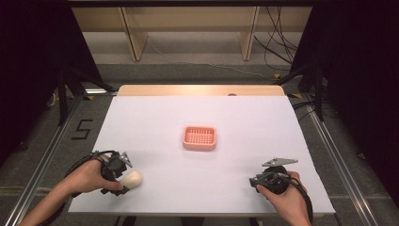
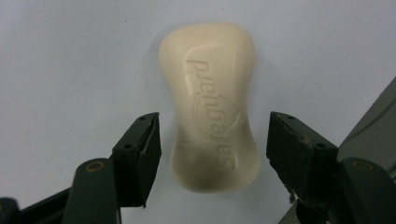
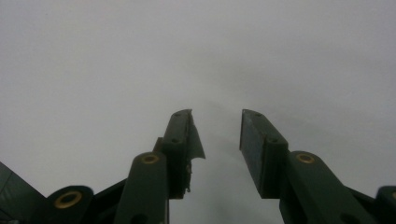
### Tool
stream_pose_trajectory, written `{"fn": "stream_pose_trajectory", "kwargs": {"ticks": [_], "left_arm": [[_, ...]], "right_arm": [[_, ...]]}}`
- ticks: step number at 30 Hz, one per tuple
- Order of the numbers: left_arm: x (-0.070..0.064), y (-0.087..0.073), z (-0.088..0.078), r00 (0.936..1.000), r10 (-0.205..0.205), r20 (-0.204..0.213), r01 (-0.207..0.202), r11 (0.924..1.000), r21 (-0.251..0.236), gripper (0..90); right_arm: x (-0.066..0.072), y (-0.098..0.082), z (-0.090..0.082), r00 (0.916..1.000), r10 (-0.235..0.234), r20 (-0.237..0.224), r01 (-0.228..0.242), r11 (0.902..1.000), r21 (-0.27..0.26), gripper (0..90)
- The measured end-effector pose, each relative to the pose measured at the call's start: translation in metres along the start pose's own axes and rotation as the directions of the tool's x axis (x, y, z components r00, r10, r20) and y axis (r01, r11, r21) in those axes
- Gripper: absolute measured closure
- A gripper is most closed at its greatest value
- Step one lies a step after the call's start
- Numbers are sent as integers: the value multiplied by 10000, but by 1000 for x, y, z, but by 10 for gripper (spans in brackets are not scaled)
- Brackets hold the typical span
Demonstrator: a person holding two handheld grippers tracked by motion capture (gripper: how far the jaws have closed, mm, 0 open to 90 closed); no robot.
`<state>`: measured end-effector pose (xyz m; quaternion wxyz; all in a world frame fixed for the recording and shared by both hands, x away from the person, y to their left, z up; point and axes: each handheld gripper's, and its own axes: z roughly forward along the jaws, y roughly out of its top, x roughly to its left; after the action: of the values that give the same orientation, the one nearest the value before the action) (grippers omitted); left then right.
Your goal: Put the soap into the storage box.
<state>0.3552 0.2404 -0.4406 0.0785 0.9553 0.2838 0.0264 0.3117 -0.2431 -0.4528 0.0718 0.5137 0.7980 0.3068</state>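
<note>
A cream bar of soap point(image 1: 132, 179) with embossed lettering lies flat on the white table cover near the front left. In the left gripper view the soap point(image 2: 212, 70) runs lengthwise between the jaws of my left gripper point(image 2: 212, 119), with a narrow gap showing on each side of it, so the pads do not press on it. In the high view the left gripper point(image 1: 121, 181) sits just left of the bar in the person's hand. My right gripper point(image 1: 256, 181) rests at the front right; its jaws point(image 3: 217, 114) stand apart over bare white surface.
A pink slatted soap dish point(image 1: 186, 141) sits at the middle of the white table cover point(image 1: 244, 117). The table's wooden far edge point(image 1: 197, 90) shows at the back, and metal frame rails run along both sides on the floor.
</note>
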Motion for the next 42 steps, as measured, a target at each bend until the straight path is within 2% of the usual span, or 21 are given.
{"fn": "stream_pose_trajectory", "kwargs": {"ticks": [2, 6, 13, 19, 20, 33, 41, 42], "left_arm": [[1, 1, 1, 9999, 144, 14, -144, 9997, 186, 359], [1, 6, 6, 9999, 147, 92, -151, 9984, 537, 381], [3, 12, 10, 9992, 374, 142, -384, 9960, 812, 409], [4, 14, 13, 9993, 222, 296, -248, 9958, 885, 429], [4, 14, 13, 9992, 231, 333, -264, 9945, 1014, 431], [8, 18, 14, 9985, 187, 512, -243, 9935, 1110, 449], [9, 16, 17, 9987, 270, 426, -303, 9964, 793, 487], [8, 14, 17, 9992, 136, 380, -160, 9978, 646, 488]], "right_arm": [[0, 0, 0, 10000, 5, -3, -5, 10000, 18, 642], [1, 0, 0, 10000, 30, -35, -30, 10000, 37, 638], [2, 0, 2, 10000, -58, -45, 59, 9999, 97, 635], [1, -1, 3, 10000, -17, -75, 18, 9999, 133, 635], [1, -1, 3, 10000, -12, -36, 12, 9999, 137, 634], [1, -1, 4, 9999, -53, -122, 55, 9998, 207, 631], [1, -1, 4, 9999, -106, -87, 108, 9997, 228, 629], [1, -2, 5, 9999, -119, -86, 121, 9996, 248, 629]]}}
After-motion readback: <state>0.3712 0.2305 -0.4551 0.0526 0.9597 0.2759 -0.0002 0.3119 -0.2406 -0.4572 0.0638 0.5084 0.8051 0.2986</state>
